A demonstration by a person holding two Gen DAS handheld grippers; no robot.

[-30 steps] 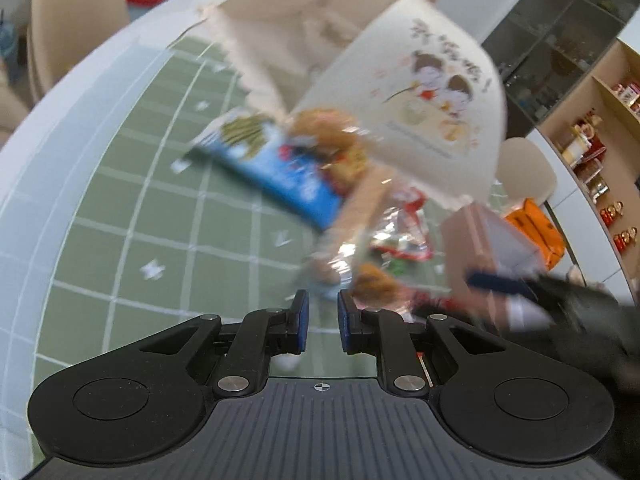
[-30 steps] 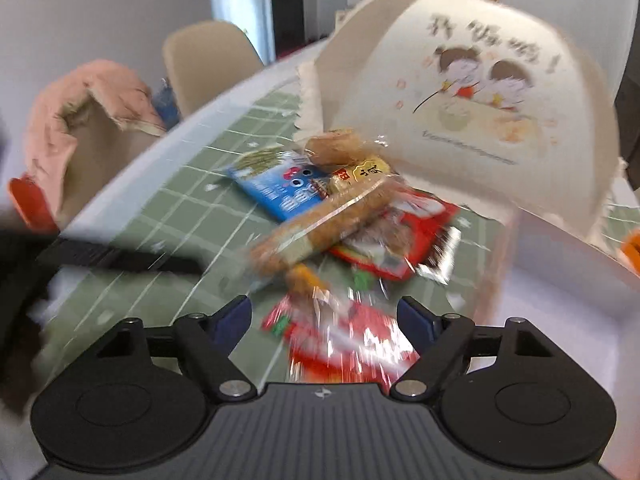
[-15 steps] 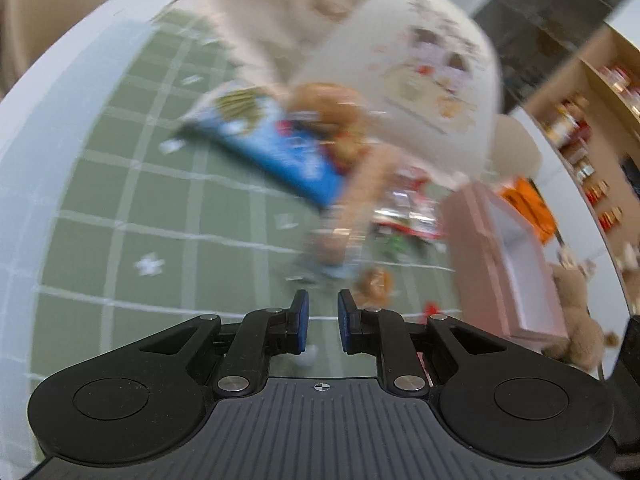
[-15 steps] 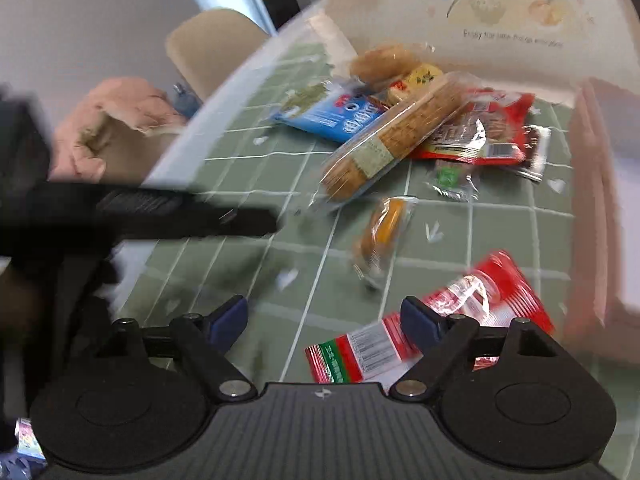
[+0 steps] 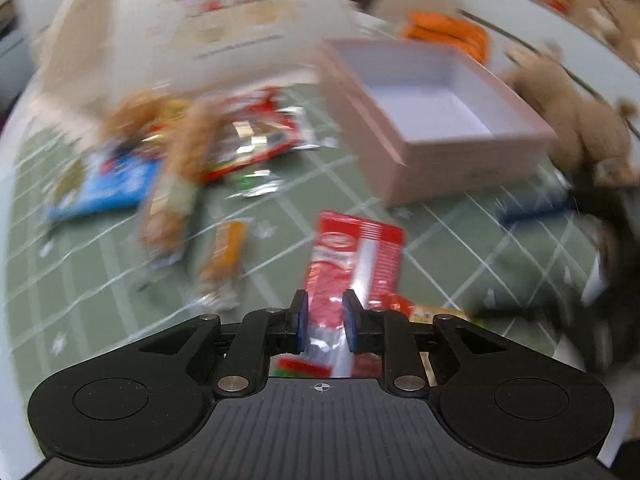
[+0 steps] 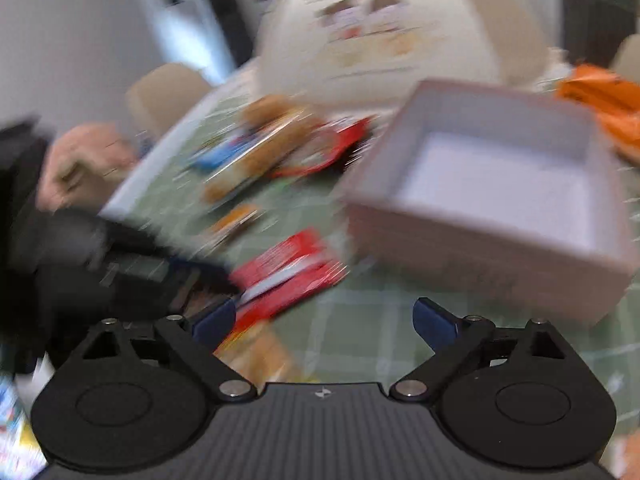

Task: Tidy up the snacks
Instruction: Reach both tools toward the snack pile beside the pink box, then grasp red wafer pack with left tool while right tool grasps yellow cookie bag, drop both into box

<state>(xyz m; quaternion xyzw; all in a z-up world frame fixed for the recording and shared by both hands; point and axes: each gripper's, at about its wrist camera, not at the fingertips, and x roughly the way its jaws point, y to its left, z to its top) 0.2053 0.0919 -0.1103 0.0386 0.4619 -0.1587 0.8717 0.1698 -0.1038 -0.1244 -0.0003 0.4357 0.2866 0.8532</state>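
Observation:
My left gripper (image 5: pixel 323 312) has its jaws narrowly apart around the near end of a red snack packet (image 5: pixel 354 256) on the green checked cloth; the packet also shows in the right wrist view (image 6: pixel 288 276). My right gripper (image 6: pixel 324 318) is wide open and empty above the cloth, in front of the open pink box (image 6: pixel 492 196). The box (image 5: pixel 432 120) is empty. A pile of snacks (image 5: pixel 188 148) lies to its left: a blue packet (image 5: pixel 108 188), a long biscuit pack (image 5: pixel 176 184) and a small orange snack (image 5: pixel 224 252). Both views are blurred.
A large cream paper bag with a cartoon print (image 5: pixel 224 28) stands behind the snacks. A plush bear (image 5: pixel 576 120) and an orange item (image 5: pixel 448 36) sit beyond the box. A chair with pink cloth (image 6: pixel 80 168) is at the left.
Both grippers swung right toward the pink box. My left gripper moved onto the red packet, jaws now around its end. My right gripper stayed wide open.

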